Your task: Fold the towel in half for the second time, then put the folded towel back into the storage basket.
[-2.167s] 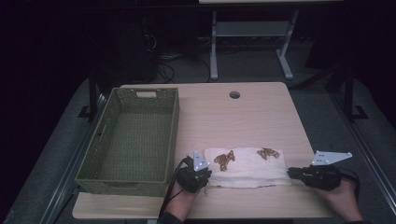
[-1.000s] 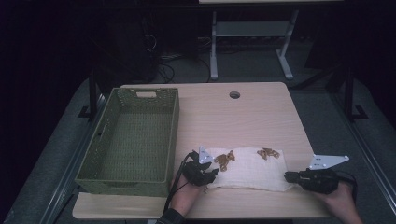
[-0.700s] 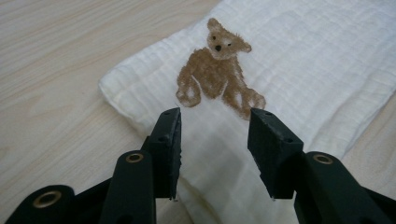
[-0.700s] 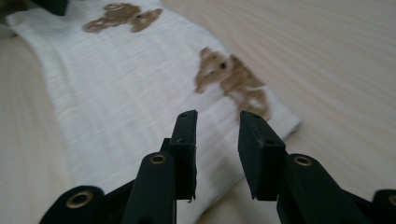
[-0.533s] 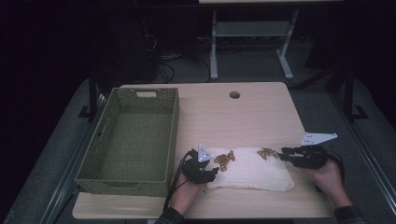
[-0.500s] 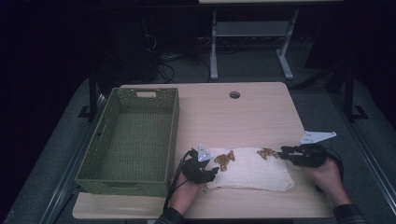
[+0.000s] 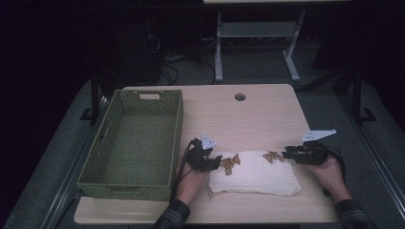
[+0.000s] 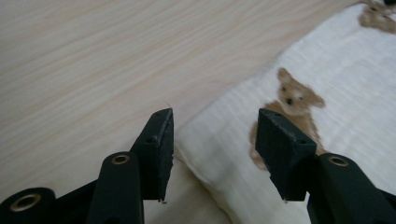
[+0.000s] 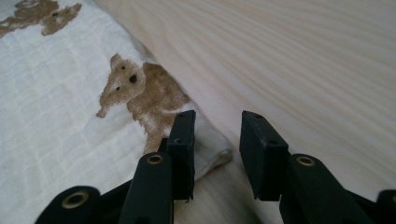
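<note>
Two hand-held grippers at opposite corners of folded bear-print cloth [image 7: 253,175] on bench [image 7: 248,114]: left hand-held gripper [image 8: 212,140] just opening, astride corner; right hand-held gripper [image 9: 217,140] parted, gripping nothing.

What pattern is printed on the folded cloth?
Brown animals on the cream cloth, clearest in the right gripper view.
</note>
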Available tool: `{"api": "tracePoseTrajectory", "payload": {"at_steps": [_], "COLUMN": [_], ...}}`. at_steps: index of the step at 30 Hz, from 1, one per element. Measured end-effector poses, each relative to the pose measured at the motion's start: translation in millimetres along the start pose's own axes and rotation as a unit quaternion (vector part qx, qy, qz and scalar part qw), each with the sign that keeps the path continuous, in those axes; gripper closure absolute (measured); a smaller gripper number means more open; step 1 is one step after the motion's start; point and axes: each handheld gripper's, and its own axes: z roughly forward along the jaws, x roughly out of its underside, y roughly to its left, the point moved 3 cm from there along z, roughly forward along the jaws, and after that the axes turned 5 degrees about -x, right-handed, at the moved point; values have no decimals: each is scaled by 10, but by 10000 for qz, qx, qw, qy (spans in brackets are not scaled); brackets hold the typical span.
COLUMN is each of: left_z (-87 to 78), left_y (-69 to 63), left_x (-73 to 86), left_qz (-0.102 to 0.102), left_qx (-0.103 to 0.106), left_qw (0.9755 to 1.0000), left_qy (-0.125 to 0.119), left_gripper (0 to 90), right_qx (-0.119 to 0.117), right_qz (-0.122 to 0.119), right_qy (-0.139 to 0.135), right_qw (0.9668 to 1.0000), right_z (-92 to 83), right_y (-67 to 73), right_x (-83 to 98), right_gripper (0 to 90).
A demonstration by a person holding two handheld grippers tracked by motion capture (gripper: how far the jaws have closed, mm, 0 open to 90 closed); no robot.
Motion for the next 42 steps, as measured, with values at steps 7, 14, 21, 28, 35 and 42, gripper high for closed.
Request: {"api": "tracePoseTrajectory", "payload": {"at_steps": [7,14,21,28,35,42], "left_z": [146,240,264,271,257,269], "left_y": [107,166,138,106,122,206], "left_x": [-59,-26,16,-14,-183,-307], "left_qz": [-160,-227,-195,-272,-220,-228], "left_qx": [-181,-152,45,284,275,182], "left_qw": [9997,9993,9987,9983,9993,9995], "left_qy": [28,243,461,419,115,-120], "left_gripper": [490,558,733,856,858,858], "right_qx": [-87,-67,73,313,521,651], "right_qz": [-75,-50,-133,-167,-37,-92], "right_qy": [7,14,34,29,-208,-376], "right_qw": [9999,10000,9999,9994,9984,9971], "right_z": [22,21,11,-40,-127,-109], "right_y": [32,56,51,-21,-204,-335], "right_x": [13,15,13,-1,-103,-273], "right_gripper": [804,821,840,848,847,847]}}
